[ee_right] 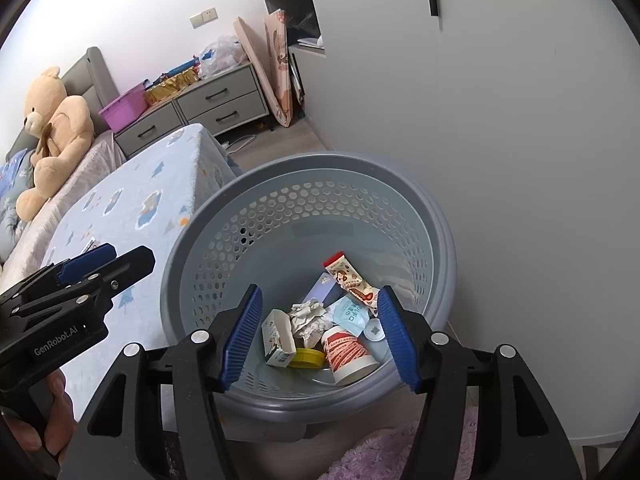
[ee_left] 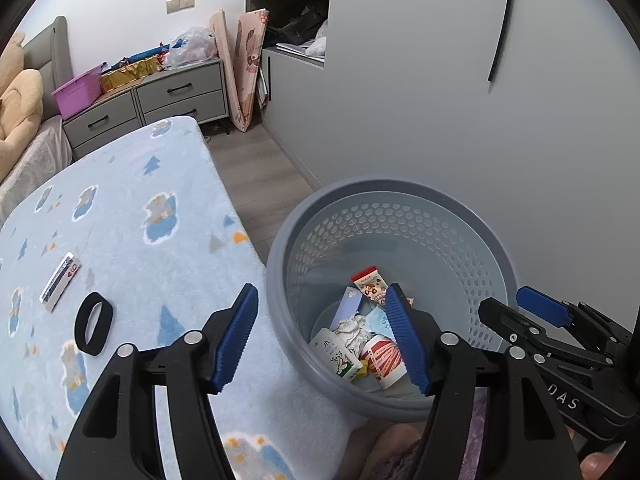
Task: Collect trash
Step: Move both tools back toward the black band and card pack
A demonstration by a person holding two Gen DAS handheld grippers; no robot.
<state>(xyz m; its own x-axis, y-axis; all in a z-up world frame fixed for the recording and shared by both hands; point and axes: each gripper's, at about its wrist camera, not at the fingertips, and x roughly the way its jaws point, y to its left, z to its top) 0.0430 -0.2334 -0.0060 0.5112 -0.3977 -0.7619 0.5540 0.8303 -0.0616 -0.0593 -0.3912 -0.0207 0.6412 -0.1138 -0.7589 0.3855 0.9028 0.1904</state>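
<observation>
Bedroom walls in pale grey stand behind everything, and a table under a light blue fleece cloth (ee_left: 132,208) with bears and little trees lies to the left of my fingers.

Both of my grippers are spread and hold nothing. The left gripper (ee_left: 320,340) hangs over the edge where cloth meets bin, one pad above the fleece, the other above the bin's inside. The right gripper (ee_right: 320,336) points straight down into the grey perforated bin (ee_right: 224,216), and the collected trash shows between its pads.

In the bin I see a crumpled paper ball (ee_right: 306,314), a small white carton (ee_right: 276,338), a red-and-white paper cup (ee_right: 346,354) on its side, a yellow lid (ee_right: 308,357), and a snack wrapper (ee_right: 350,278) with cartoon print; its text is too small for me to read.

Left of my left fingers, well apart from them, remain a flat silver wrapper (ee_left: 60,282) with red marks and a black ring band (ee_left: 93,323), near one another but not touching. I judge both very light. The wrapper is probably thin, slippery foil lying flat on soft pile, so I would pinch it across its narrow width, pressing slightly into the fleece. The band looks soft and rubbery; taking one side of the loop should be enough.

Readable writing: "GenRobot.AI" on the left gripper's body in the right view, and "DAS" on the right gripper's body in the left view.
</observation>
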